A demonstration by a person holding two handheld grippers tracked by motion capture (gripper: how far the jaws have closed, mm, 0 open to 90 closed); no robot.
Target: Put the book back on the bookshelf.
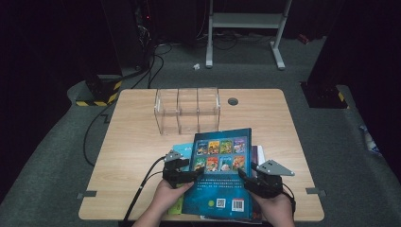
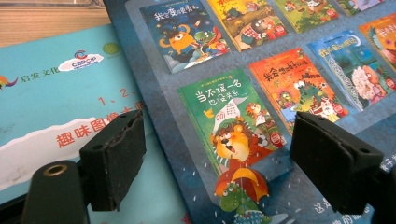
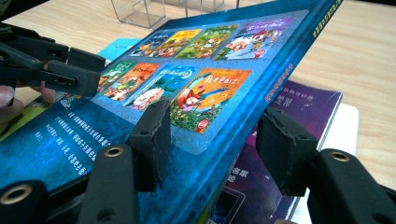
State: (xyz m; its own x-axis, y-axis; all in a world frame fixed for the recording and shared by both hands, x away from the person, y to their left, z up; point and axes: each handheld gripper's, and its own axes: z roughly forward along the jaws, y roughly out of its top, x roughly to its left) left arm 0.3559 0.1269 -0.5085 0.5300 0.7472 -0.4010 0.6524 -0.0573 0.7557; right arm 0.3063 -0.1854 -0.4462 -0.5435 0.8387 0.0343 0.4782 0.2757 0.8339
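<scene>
A blue picture book (image 1: 222,175) lies back cover up on a stack of books at the table's near edge, its right side tilted up. My left gripper (image 1: 193,171) is open at the book's left edge. In the left gripper view (image 2: 219,154) one pad hangs over the teal book (image 2: 56,93) and the other over the blue cover (image 2: 261,93). My right gripper (image 1: 246,176) straddles the book's right edge (image 3: 187,84). In the right gripper view (image 3: 217,144) its left pad lies against the cover and the right pad stands clear of the spine. The left gripper (image 3: 88,70) shows across the book.
Under the blue book lie a teal book (image 1: 182,149), a purple book (image 3: 303,107) and other books. A clear three-compartment holder (image 1: 187,111) stands at the back middle of the wooden table (image 1: 132,142). A round cable hole (image 1: 232,101) sits beside it.
</scene>
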